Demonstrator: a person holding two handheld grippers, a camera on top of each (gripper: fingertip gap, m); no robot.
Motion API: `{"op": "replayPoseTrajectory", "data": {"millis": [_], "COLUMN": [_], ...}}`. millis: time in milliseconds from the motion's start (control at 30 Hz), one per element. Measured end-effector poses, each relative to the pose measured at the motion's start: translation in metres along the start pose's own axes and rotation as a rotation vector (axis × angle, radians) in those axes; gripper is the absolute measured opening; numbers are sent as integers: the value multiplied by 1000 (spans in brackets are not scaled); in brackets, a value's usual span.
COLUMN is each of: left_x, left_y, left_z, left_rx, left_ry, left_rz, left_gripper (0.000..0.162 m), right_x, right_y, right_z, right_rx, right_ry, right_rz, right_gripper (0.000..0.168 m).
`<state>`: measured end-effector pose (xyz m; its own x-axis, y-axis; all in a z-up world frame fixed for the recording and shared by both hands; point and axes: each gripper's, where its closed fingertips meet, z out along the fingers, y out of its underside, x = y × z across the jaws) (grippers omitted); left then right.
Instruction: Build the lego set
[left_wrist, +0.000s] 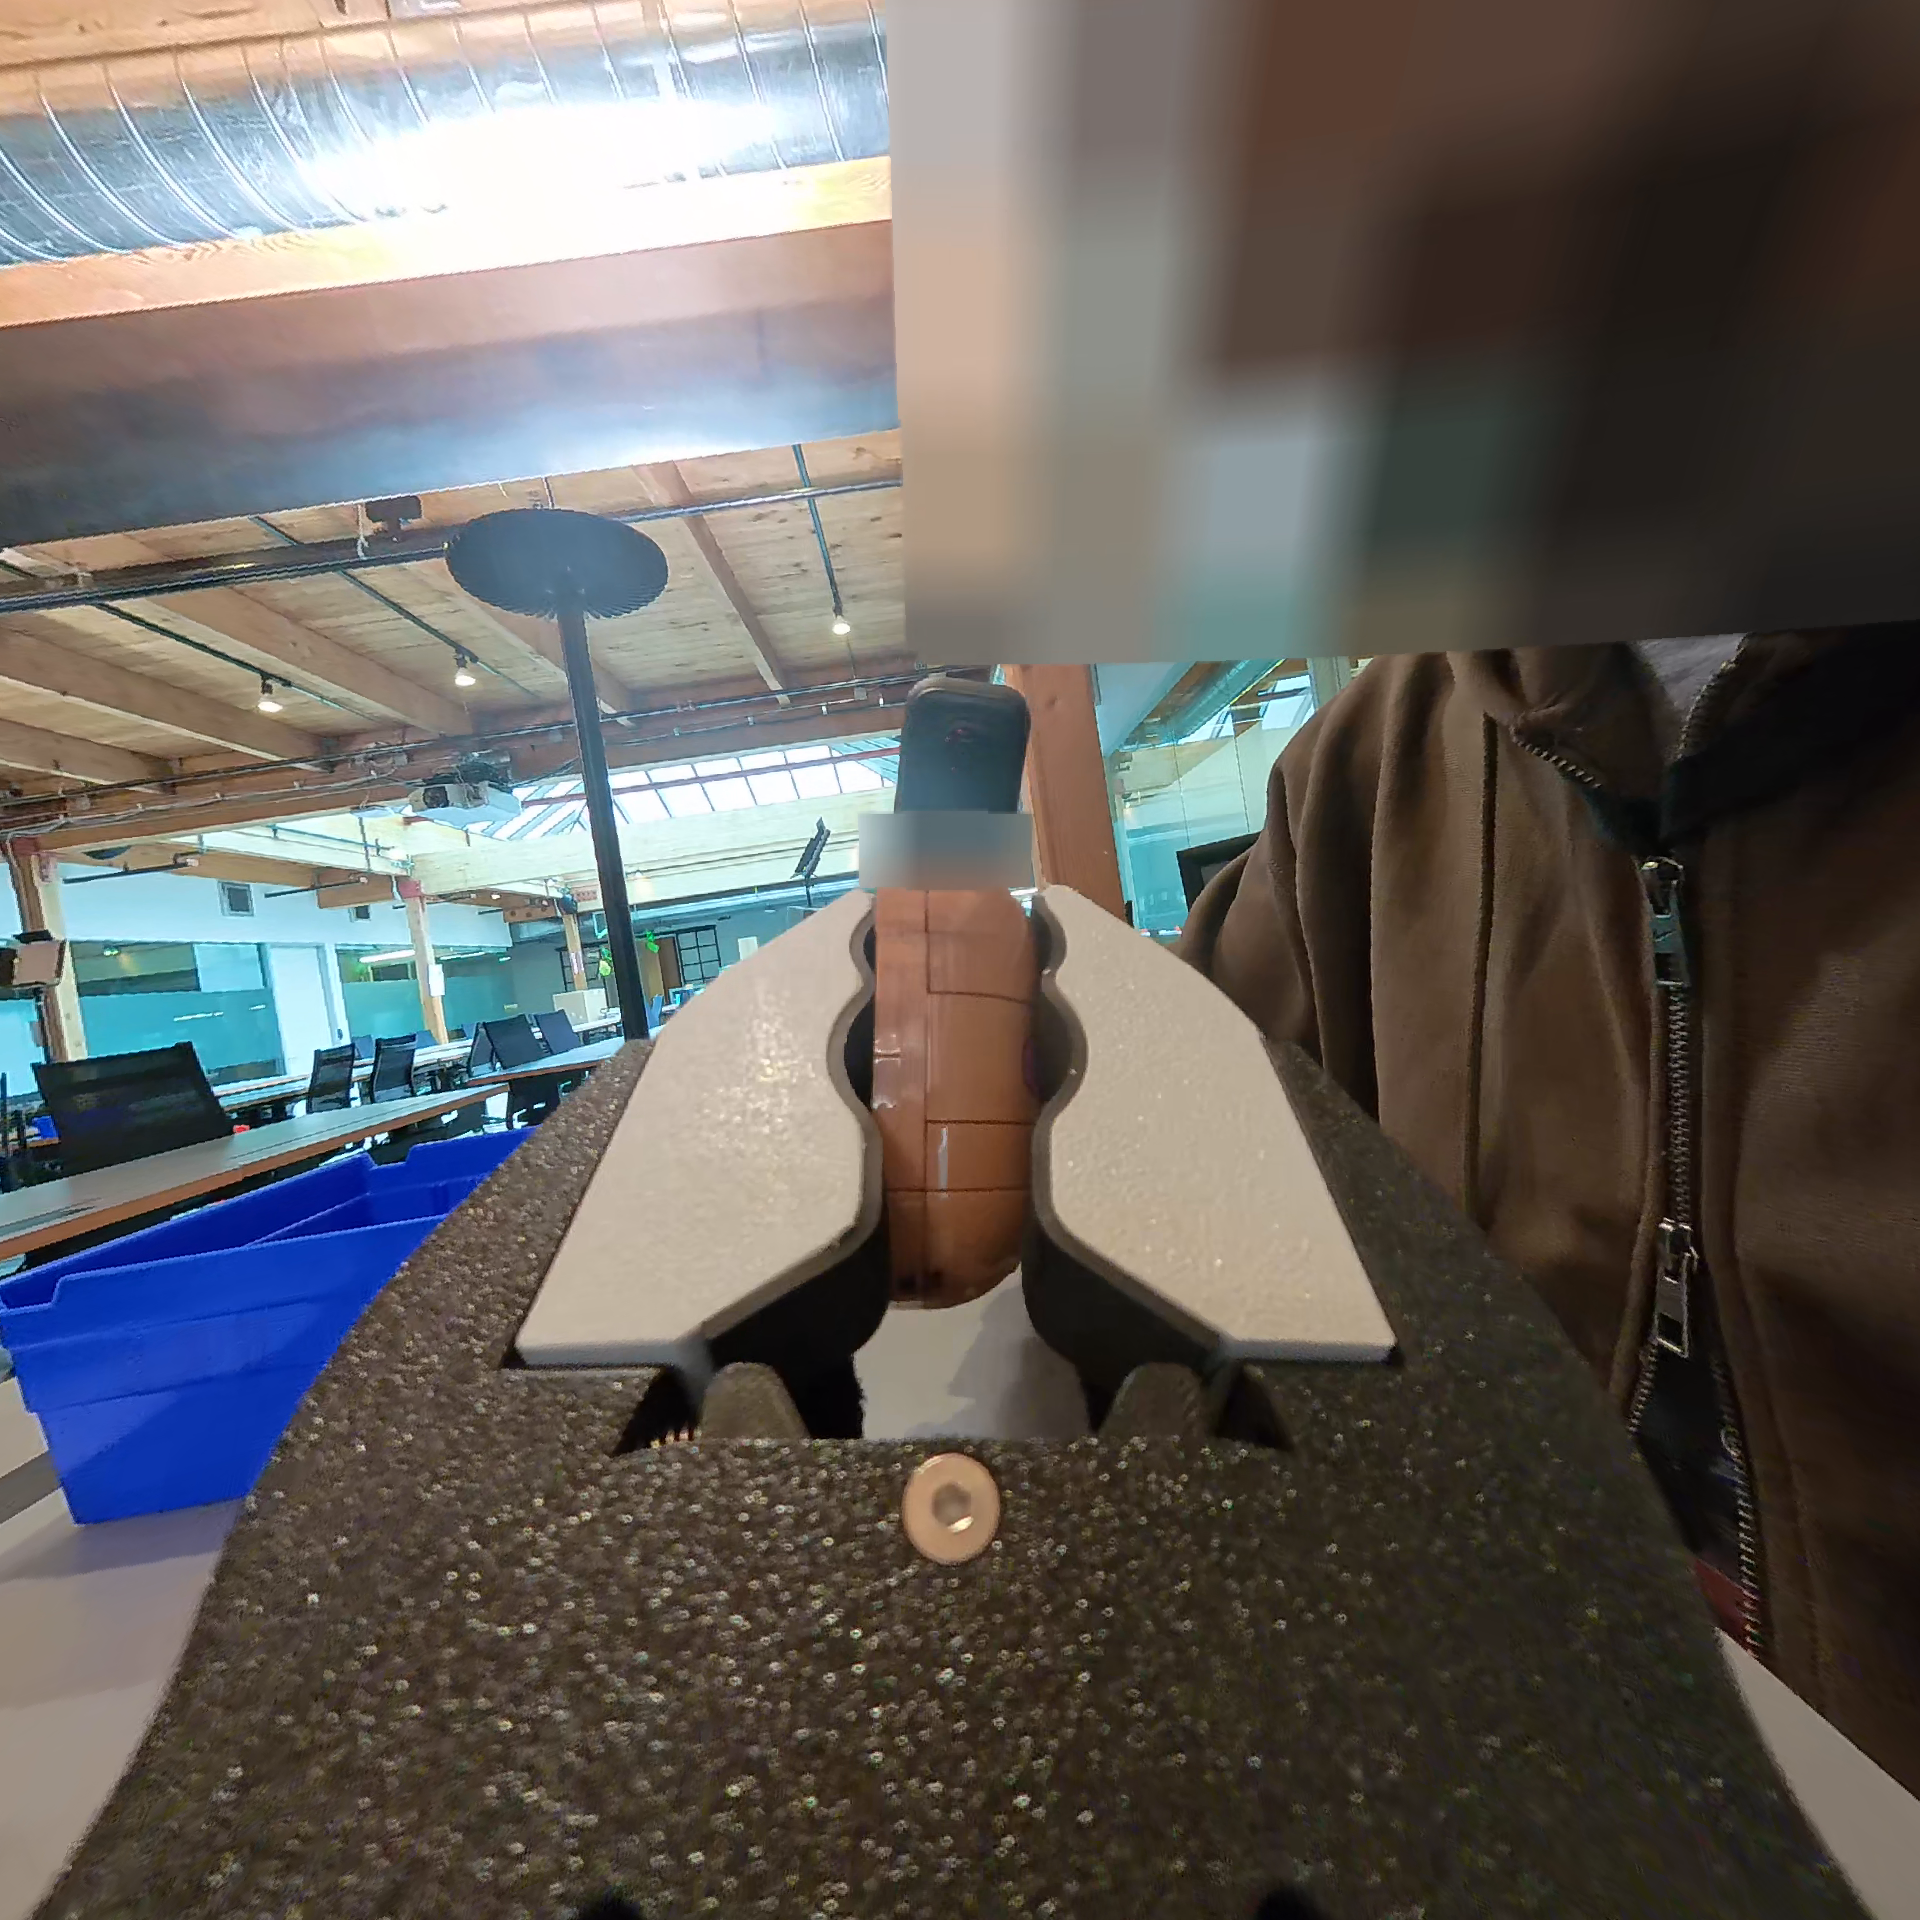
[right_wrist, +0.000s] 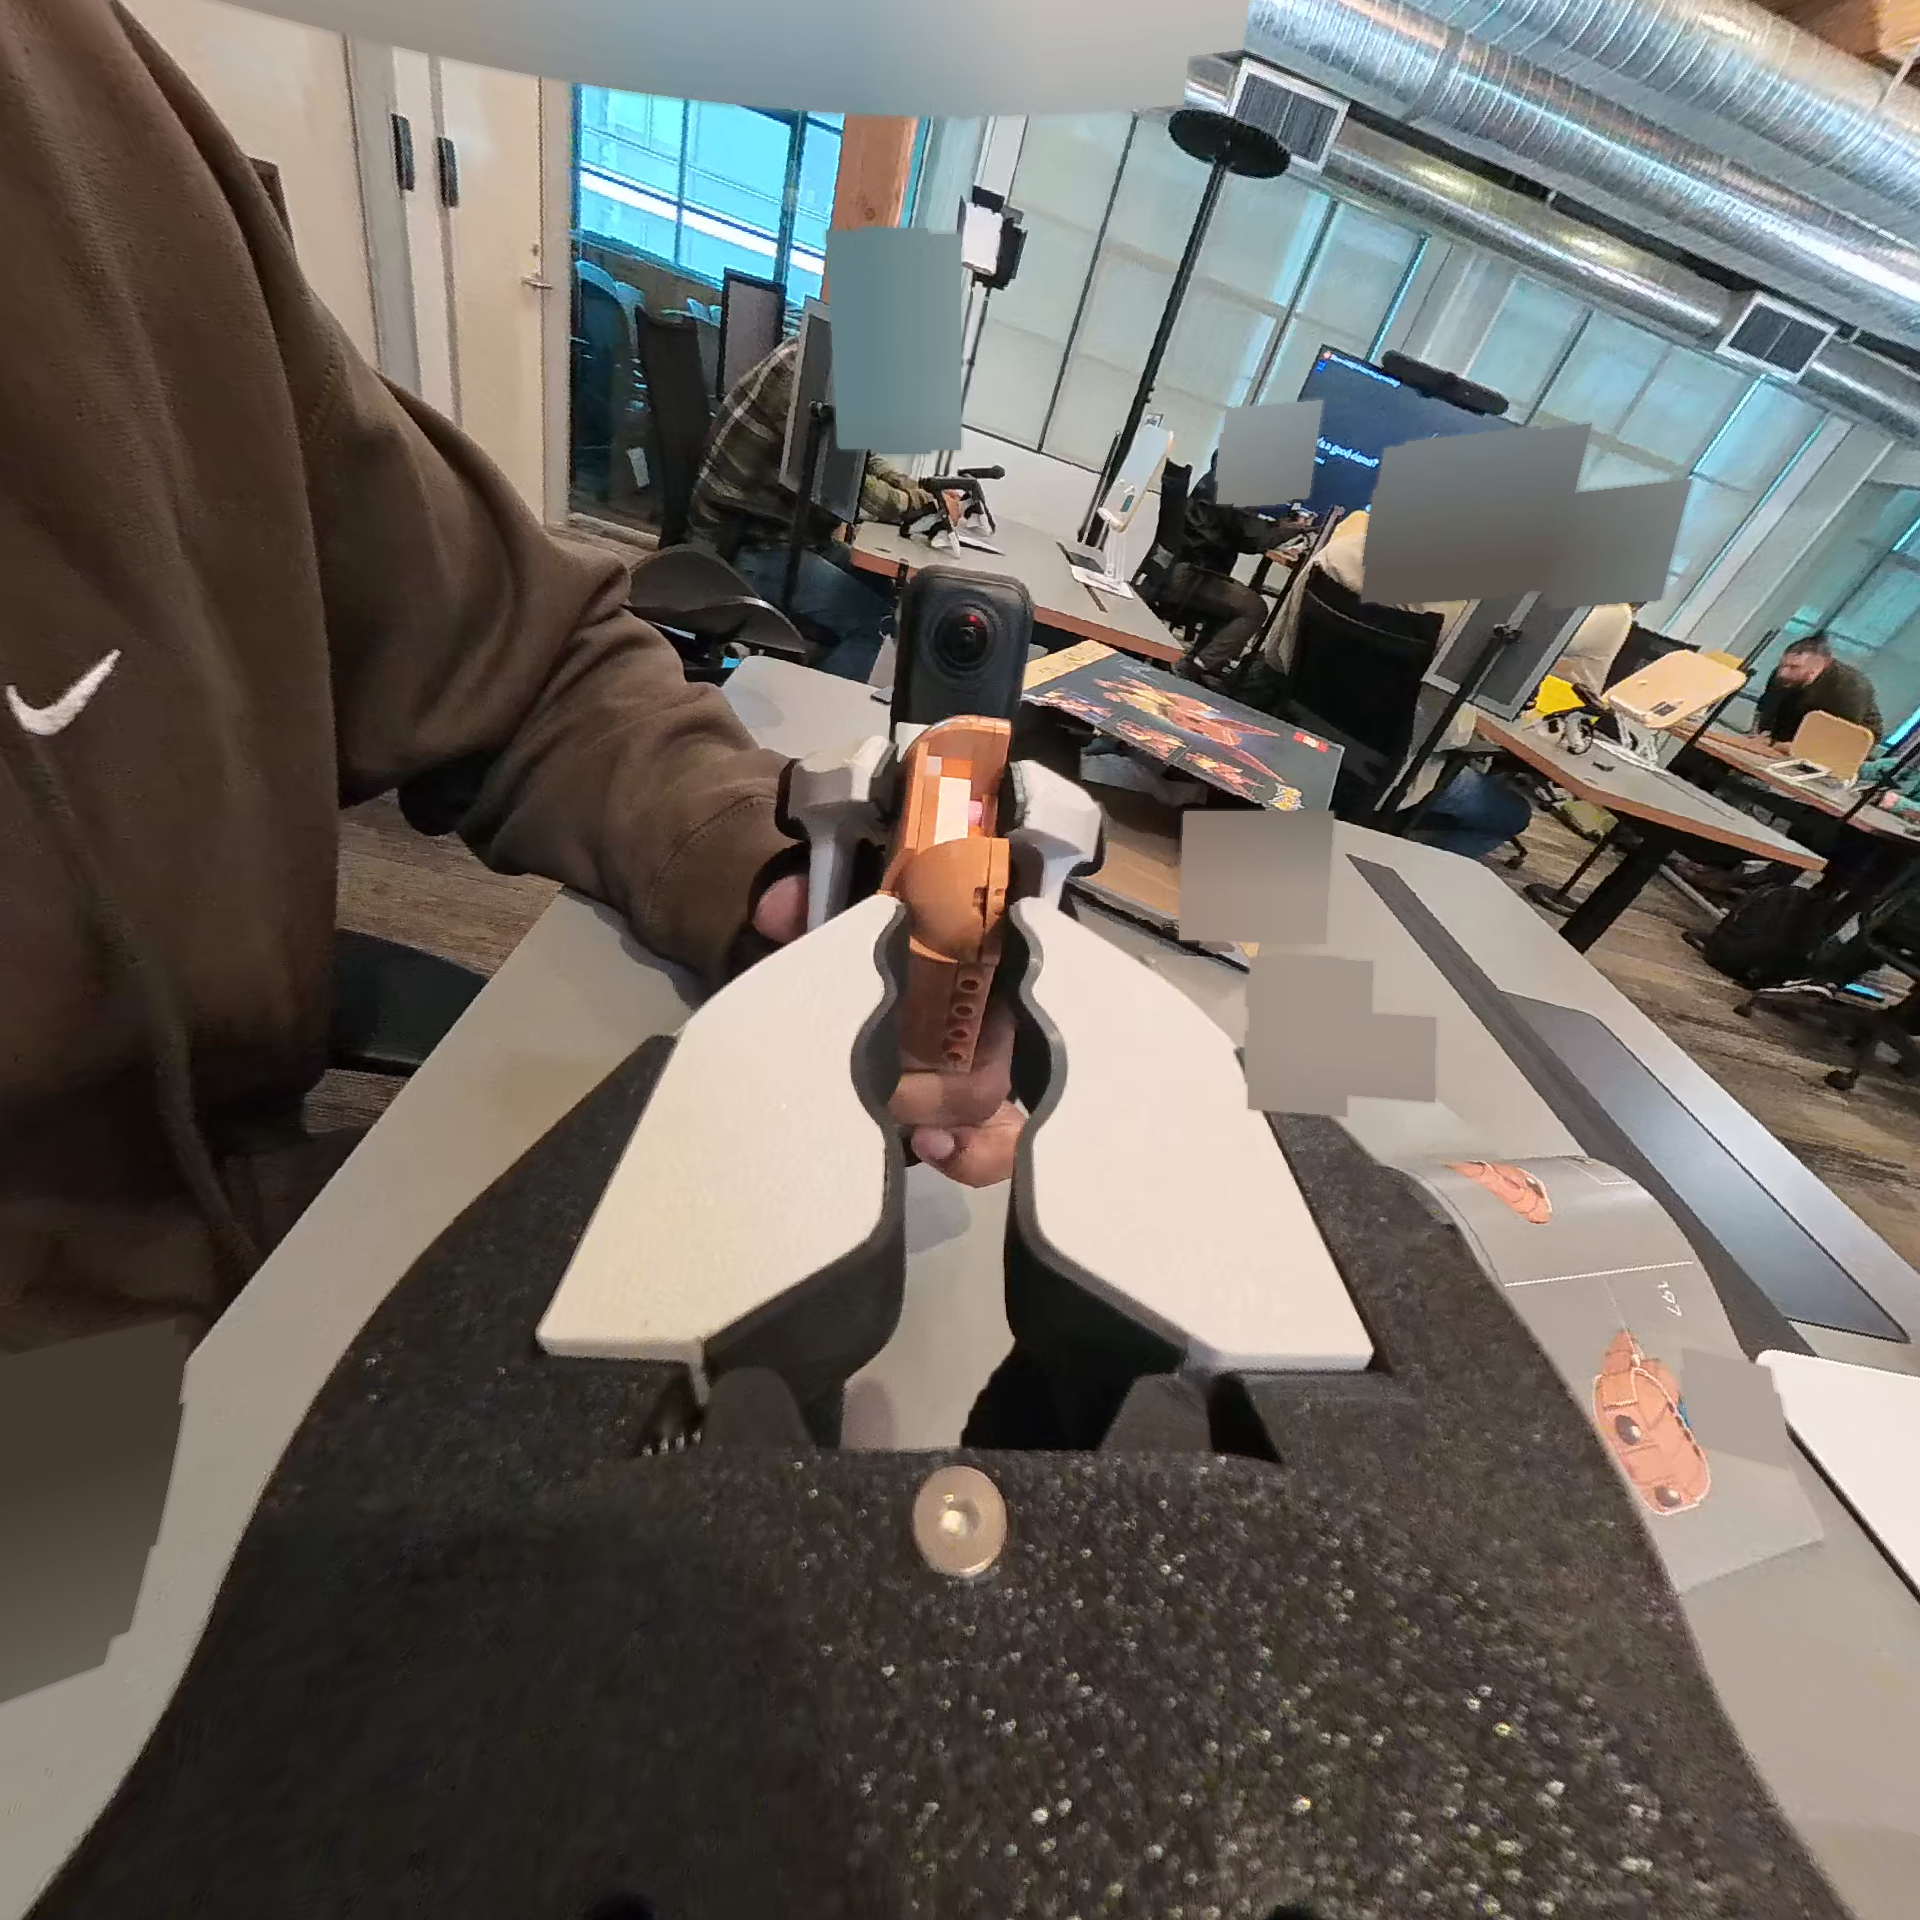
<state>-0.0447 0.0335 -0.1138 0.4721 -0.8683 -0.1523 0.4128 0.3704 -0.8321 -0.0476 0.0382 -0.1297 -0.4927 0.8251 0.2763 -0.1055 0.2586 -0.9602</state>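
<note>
Mid-build: we clamp brown lego assembly (left_wrist: 951, 1101) in left gripper (left_wrist: 948, 935); right gripper (right_wrist: 956, 940) pinches its other end; completion unclear.

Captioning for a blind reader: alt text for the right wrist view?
Two grey-fingered hand-held grippers meet over a grey table, both clamping one orange-brown lego assembly: the right hand-held gripper near the camera, the left hand-held gripper opposite. An open instruction booklet lies at right.

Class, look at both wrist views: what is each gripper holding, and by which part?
Both hold one brown brick-built lego assembly. The left gripper clamps its flat sides along the length; the right gripper clamps its studded lower end, below the rounded part.
</note>
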Motion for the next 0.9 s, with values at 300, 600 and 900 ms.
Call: {"op": "replayPoseTrajectory", "data": {"millis": [300,600,900], "left_x": [-2,-2,-2], "left_y": [3,5,6], "left_z": [0,0,0], "left_rx": [-18,-31,-34], "left_ry": [-13,-19,-12], "left_rz": [1,17,9], "left_gripper": [27,27,27], "right_x": [1,2,0], "right_y": [2,3,5], "right_z": [-1,-2,-2], "right_rx": [-12,-20,-40], "right_ry": [-19,-24,-32], "right_rz": [32,30,14], "right_gripper": [15,15,14]}}
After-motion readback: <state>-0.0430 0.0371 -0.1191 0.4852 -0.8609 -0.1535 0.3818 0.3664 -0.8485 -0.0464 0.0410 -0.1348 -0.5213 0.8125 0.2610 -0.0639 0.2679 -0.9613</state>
